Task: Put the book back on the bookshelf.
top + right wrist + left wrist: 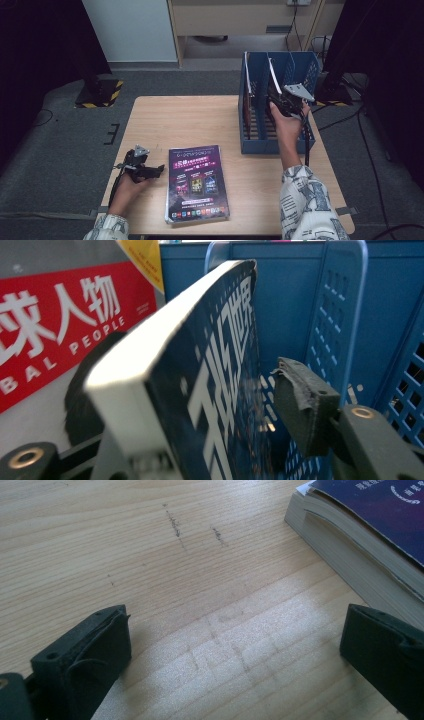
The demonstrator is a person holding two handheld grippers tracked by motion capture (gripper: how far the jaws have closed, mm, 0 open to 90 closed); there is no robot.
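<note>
My left gripper (159, 169) rests with jaws wide apart on the pale wooden table (175, 120), just beside the thick purple-covered magazine (196, 182) lying flat. At the blue plastic file rack (280, 140), my right gripper (200, 405) straddles the dark blue magazine (215, 380), pads off it. Leaning loose in its slot, it could tip against the red-covered magazine (55, 325) if I clip it when pulling out.

Red magazine cover (60, 325), left of the right gripper's jaws: white Chinese "人物", under it "PEOPLE". Dark blue book (210, 390) between those jaws: large white Chinese characters, unreadable.
</note>
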